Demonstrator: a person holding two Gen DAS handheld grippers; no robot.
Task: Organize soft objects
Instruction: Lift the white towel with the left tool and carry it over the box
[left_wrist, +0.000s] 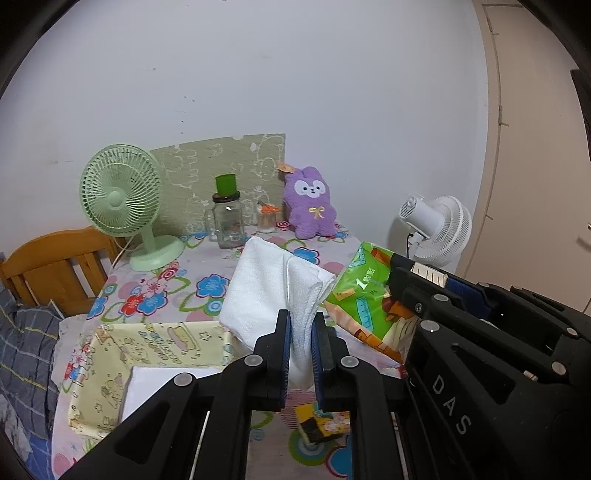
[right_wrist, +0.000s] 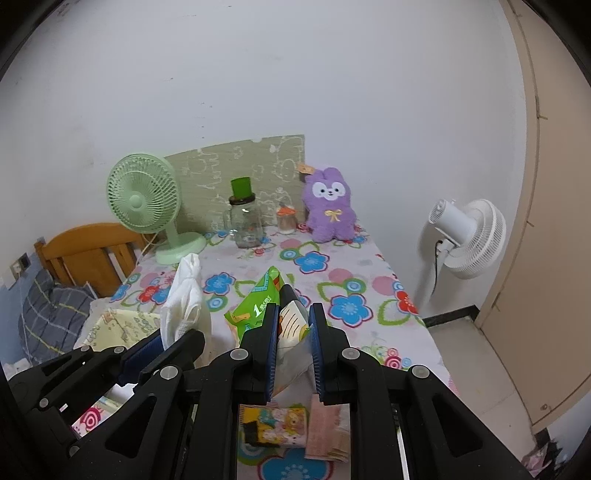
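Above the flowered surface, our left tongs pinch a limp white cloth, the right tongs clench a light, crinkly tissue pack; soft, best gripped mid-fold

Matt, dimpled white paper towel. Glossy green plastic tissue pack, crinkled. Fluffy purple plush rabbit at the bench's far edge. Smooth printed floral cloth over the bench. Clear glass jar. Varnished wooden chair. Matt black plastic claws.
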